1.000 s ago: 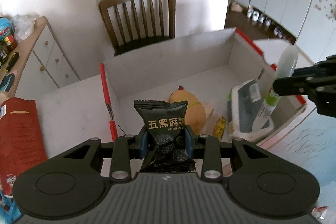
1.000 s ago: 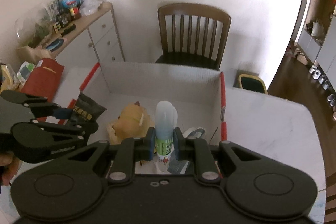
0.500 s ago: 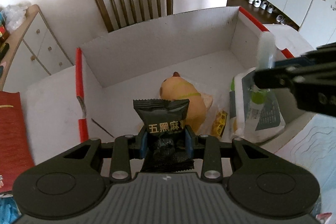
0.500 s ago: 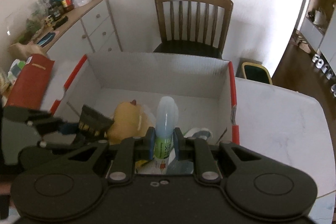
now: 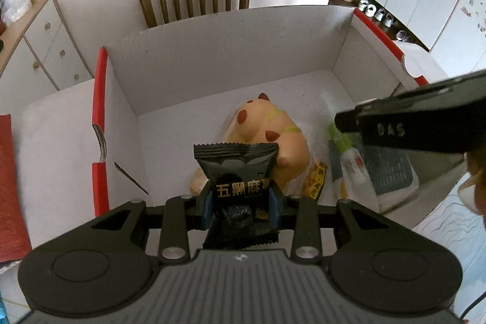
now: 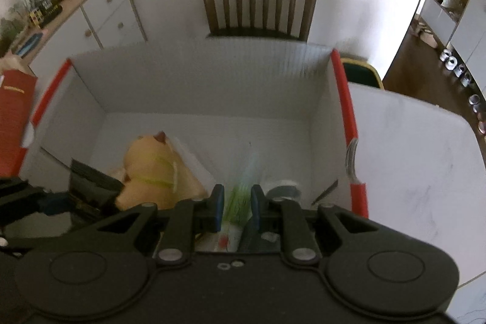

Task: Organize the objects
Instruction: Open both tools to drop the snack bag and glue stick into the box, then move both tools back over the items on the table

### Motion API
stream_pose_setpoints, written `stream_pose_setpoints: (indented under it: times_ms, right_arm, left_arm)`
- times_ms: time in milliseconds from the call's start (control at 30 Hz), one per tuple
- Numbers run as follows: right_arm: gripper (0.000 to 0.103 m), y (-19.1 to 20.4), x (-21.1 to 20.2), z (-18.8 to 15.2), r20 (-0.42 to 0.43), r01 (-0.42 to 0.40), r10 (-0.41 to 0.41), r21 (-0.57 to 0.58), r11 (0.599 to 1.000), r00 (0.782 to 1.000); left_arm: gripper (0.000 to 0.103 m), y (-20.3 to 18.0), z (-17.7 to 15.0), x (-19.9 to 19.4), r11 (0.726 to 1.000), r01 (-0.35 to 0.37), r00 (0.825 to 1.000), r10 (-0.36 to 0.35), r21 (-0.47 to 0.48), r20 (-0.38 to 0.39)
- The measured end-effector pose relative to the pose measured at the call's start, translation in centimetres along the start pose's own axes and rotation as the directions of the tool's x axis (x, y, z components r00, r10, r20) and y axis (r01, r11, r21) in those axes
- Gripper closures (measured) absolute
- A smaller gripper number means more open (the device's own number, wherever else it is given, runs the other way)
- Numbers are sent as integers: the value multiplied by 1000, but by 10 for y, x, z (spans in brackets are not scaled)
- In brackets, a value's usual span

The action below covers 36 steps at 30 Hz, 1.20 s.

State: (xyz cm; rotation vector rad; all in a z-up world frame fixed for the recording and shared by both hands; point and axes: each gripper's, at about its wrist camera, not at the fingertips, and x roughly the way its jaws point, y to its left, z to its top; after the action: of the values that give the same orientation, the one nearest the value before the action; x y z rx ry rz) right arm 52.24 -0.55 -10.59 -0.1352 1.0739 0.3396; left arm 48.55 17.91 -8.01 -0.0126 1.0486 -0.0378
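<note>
Left gripper: squeezing a black snack packet; it hangs over the near-left part of the white box
Right gripper: clamped on a blurry green-and-white tube, low inside the box's right side
Box floor: yellow plush toy; grey pouch

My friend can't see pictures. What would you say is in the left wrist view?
The left gripper holds a black snack packet over a white cardboard box with red edges. A yellow plush toy lies inside it.
</note>
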Motion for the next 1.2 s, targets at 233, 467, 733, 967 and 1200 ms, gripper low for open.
stream_pose_setpoints:
  times_ms: [233, 467, 733, 967, 1200]
  right_arm:
    - [75, -2, 1, -6, -16, -13, 13, 3, 1000, 1000]
    - [56, -1, -16, -12, 4, -57, 57, -6, 998, 998]
    - [45, -4, -60, -14, 75, -79, 80, -24, 997, 994]
    - [42, -5, -95, -24, 122, -89, 93, -41, 995, 988]
    - [42, -10, -125, -41, 150, -74, 81, -50, 996, 985]
  left_arm:
    - [63, 3, -4, 2, 1000, -3, 1000, 4, -10, 25]
    - [39, -3, -7, -7, 1000, 15, 998, -14, -12, 68]
    - [37, -10, -6, -35, 1000, 25, 992, -23, -15, 122]
    - [37, -21, -11, -64, 999, 41, 987, -38, -12, 154]
    - [37, -39, -22, -94, 999, 43, 982, -45, 17, 182]
